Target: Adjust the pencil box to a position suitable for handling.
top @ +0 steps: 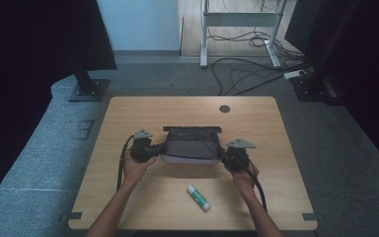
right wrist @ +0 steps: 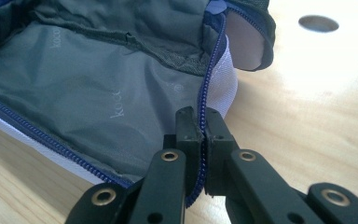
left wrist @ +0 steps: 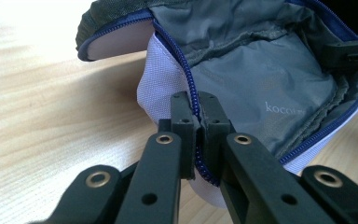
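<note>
Working from your edge of the table (top: 128, 207) outward: the glue stick (top: 198, 197) lies nearest you, untouched and well apart from both grippers. Beyond it, your left gripper (top: 143, 148) and right gripper (top: 234, 157) each grip one end of the pouch (top: 191, 144), which sits mid-table. In the left gripper view, the left gripper (left wrist: 196, 119) has its jaws clamped tight on the blue zipper (left wrist: 190, 79) edge; in the right gripper view, the right gripper (right wrist: 200, 128) pinches the zipper (right wrist: 210, 79) edge likewise. The pouch mouth is unzipped and spread, grey lining (right wrist: 98, 88) exposed. Judged status: opening and holding appear complete; loading the glue stick and closing the zipper remain. Farthest off, a cable port (top: 224, 108) marks the table's far edge.
</note>
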